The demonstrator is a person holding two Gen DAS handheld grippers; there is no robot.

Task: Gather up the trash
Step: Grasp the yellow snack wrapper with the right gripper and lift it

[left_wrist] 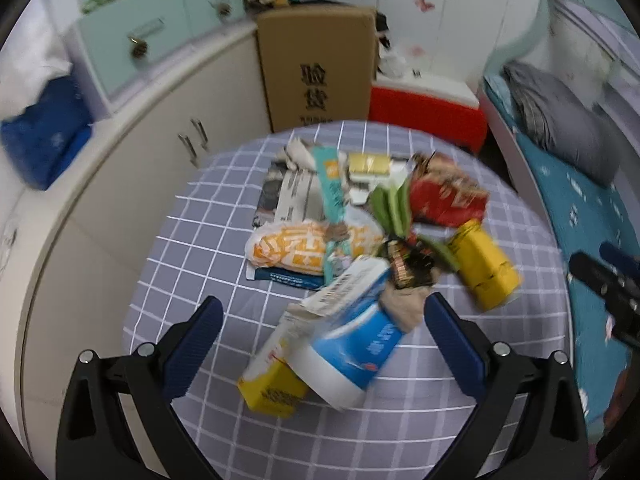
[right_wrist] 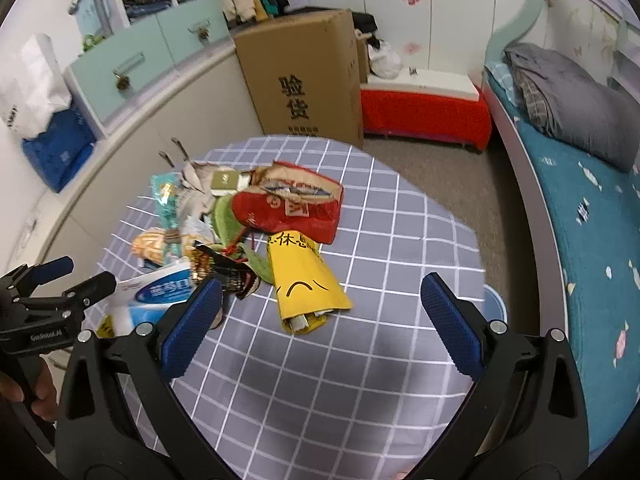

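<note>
- I'm holding the L gripper point(left_wrist: 320, 320) w/ fingers gaping wide over the blue-white tub point(left_wrist: 352, 344).
- R gripper point(right_wrist: 320, 300) fingers gaping wide too, hovering near yellow packet point(right_wrist: 306, 288) on worktop point(right_wrist: 360, 380).

the right gripper point(right_wrist: 322, 312) hangs over the checked tablecloth point(right_wrist: 340, 380) with its blue pads spread wide, nothing between them. just beyond lies a yellow packet point(right_wrist: 304, 284), with a red packet point(right_wrist: 292, 204) touching its far end. to the left sits a pile of wrappers and a blue-and-white bag point(right_wrist: 160, 292). the left gripper point(right_wrist: 64, 276) shows at the left edge, fingers apart. a cardboard box point(right_wrist: 300, 76) stands far behind the table.
</note>
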